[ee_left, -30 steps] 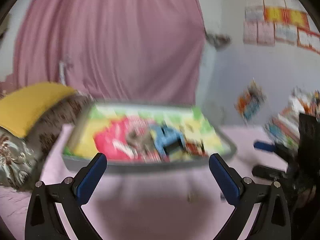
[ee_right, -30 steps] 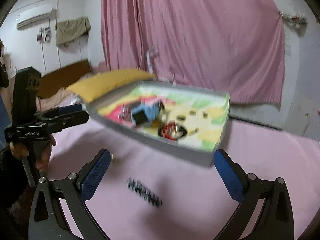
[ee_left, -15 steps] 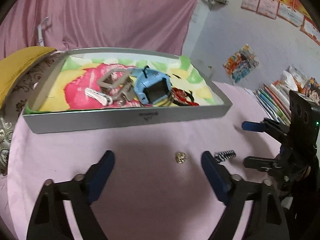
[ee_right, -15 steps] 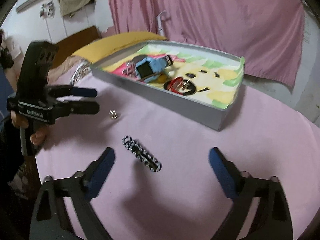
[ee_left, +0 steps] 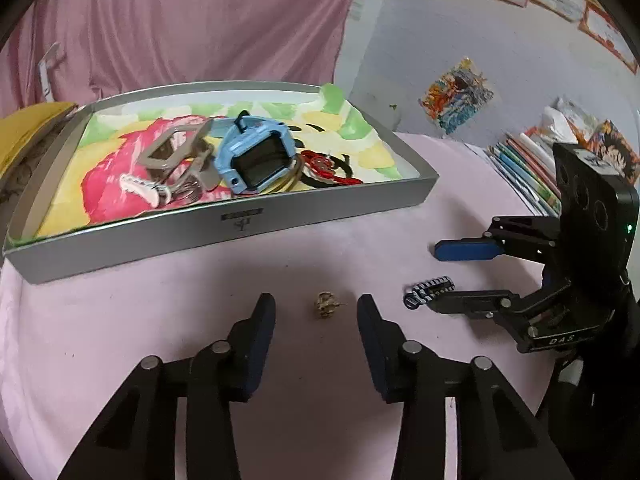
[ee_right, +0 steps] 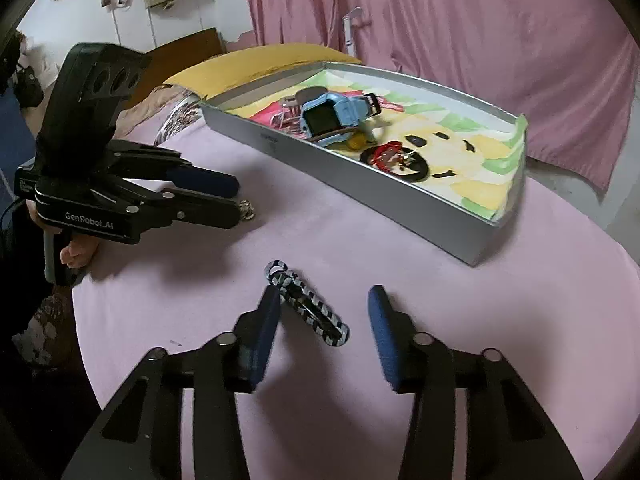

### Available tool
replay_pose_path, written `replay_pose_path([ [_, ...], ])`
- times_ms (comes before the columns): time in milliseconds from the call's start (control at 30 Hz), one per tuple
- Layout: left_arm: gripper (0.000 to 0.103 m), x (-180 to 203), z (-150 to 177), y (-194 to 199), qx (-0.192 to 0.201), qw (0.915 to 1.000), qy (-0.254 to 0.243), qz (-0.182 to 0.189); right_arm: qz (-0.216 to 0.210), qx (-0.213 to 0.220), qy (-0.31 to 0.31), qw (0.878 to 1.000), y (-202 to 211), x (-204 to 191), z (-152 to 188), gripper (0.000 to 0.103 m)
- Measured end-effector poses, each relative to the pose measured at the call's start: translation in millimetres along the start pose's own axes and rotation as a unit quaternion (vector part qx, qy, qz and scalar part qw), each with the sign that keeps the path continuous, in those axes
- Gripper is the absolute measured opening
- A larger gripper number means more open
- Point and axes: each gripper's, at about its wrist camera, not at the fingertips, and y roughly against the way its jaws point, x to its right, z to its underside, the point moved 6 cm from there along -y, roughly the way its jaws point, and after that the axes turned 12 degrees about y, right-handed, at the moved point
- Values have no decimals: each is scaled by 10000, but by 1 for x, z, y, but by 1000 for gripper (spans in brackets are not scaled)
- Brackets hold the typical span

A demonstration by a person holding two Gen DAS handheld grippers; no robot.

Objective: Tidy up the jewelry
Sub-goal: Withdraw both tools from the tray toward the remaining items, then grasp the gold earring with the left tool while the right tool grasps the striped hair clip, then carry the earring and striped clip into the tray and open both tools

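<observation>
A small gold ring-like trinket lies on the pink cloth between the open fingers of my left gripper, untouched. A black-and-white striped hair clip lies between the open fingers of my right gripper, close to the left finger. The grey tray holds a blue watch, a silver bracelet, a white clip and a red-black bracelet. The tray also shows in the right wrist view, with the left gripper at the trinket.
A yellow pillow lies behind the tray. Books are stacked at the right edge. A pink curtain hangs behind. The right gripper shows in the left wrist view beside the striped clip.
Both grippers have dropped toward the cloth and moved in. The left one now straddles the gold trinket, the right one the striped clip. Both jaws have narrowed but stay open.
</observation>
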Motion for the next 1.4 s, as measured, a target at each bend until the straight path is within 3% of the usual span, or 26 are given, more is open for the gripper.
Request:
replay_pose_path([
  [167, 26, 5, -2, -5, -61, 9997, -237, -99, -11, -18, 141, 9999, -2, -4, -2, 37],
  [333, 16, 10, -2, -7, -86, 9988, -436, -201, 34, -44, 307, 9995, -4, -8, -5, 24],
  [500, 16, 12, -1, -8, -54, 9984, -479, -297, 4, -40, 493, 9988, -3, -16, -8, 11],
  [600, 15, 10, -1, -5, -19, 9988, -382, -302, 57, -44, 458, 9989, -2, -17, -8, 11],
  [800, 15, 9, -5, 8, 366, 9985, -272, -312, 291, 174, 291, 9990, 6, -10, -12, 11],
  [933, 15, 11, -13, 22, 842, 9955, -222, -373, 567, 631, 97, 9963, 20, -2, -26, 11],
  [1133, 15, 8, -37, 50, 1760, 9830, -90, -521, 889, 1628, -319, 9821, 45, 12, -60, 11],
  [1267, 15, 8, -53, 75, 2693, 9600, -191, -736, 1296, 2240, -480, 9647, 57, 17, -80, 11],
  [1400, 15, 4, -66, 89, 3252, 9421, -138, -812, 1598, 2649, -603, 9490, 63, 21, -92, 11],
])
